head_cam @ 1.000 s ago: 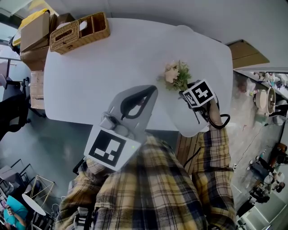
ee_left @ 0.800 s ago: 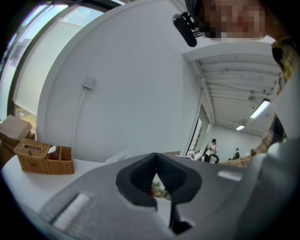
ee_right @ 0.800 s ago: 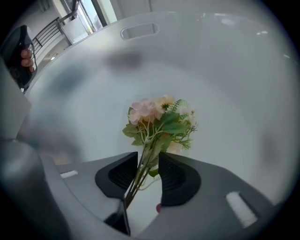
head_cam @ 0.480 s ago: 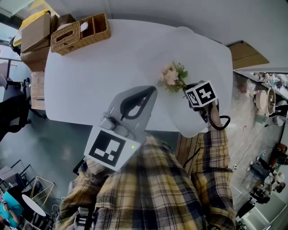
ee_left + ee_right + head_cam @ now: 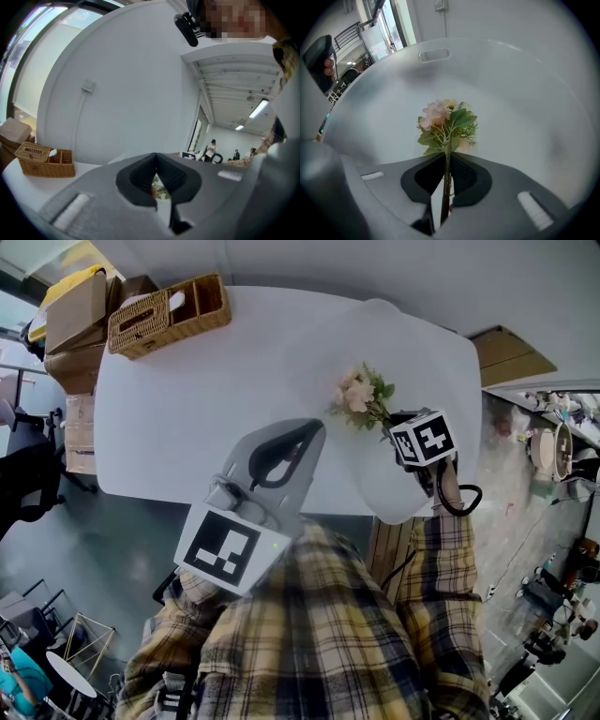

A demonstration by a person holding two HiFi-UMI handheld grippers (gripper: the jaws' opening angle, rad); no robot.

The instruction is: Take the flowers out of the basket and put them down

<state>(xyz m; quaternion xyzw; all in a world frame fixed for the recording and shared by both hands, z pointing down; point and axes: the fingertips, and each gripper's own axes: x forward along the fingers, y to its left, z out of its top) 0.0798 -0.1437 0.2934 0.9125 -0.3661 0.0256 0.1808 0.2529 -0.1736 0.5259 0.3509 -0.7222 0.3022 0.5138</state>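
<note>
Holding the flowers [image 5: 445, 122] by the stem, the right gripper [image 5: 446, 165] was clamped on it, its jaws having just been closing with the stem between them. The blooms pointed toward 11 o'clock over the table [image 5: 234, 362], well apart from the basket [image 5: 169, 310] at the 10 o'clock corner. For a clean set-down, the stem probably needed lowering near level onto bare table before release, sparing the petals, while the left gripper [image 5: 157, 182] stood closed and empty at 6 o'clock.
</note>
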